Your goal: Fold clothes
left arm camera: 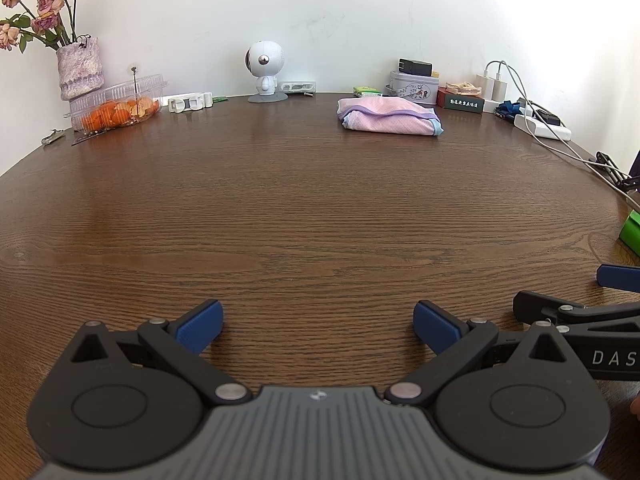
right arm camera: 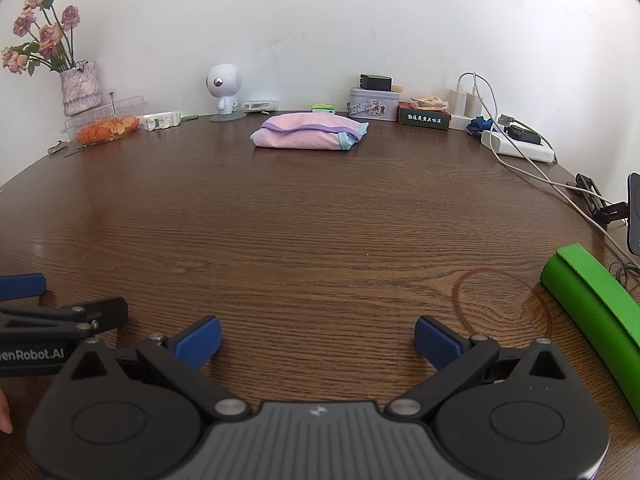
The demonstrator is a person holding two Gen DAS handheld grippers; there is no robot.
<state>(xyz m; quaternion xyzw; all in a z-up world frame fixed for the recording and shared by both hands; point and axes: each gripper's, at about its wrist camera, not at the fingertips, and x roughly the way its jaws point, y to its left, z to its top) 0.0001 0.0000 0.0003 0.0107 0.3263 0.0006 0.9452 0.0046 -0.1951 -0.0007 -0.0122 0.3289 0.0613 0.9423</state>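
A pink garment (left arm camera: 390,120) with purple and light-blue trim lies folded in a compact bundle at the far side of the brown wooden table (left arm camera: 312,208); it also shows in the right wrist view (right arm camera: 310,134). My left gripper (left arm camera: 318,328) is open and empty, low over the near table edge, far from the garment. My right gripper (right arm camera: 318,340) is open and empty, beside the left one. Each gripper shows at the edge of the other's view.
Along the back wall stand a vase of dried roses (left arm camera: 78,66), a plastic box of oranges (left arm camera: 118,106), a white robot figure (left arm camera: 265,70), a tin (left arm camera: 414,86), chargers and a power strip (right arm camera: 518,144). A green object (right arm camera: 596,312) lies near right.
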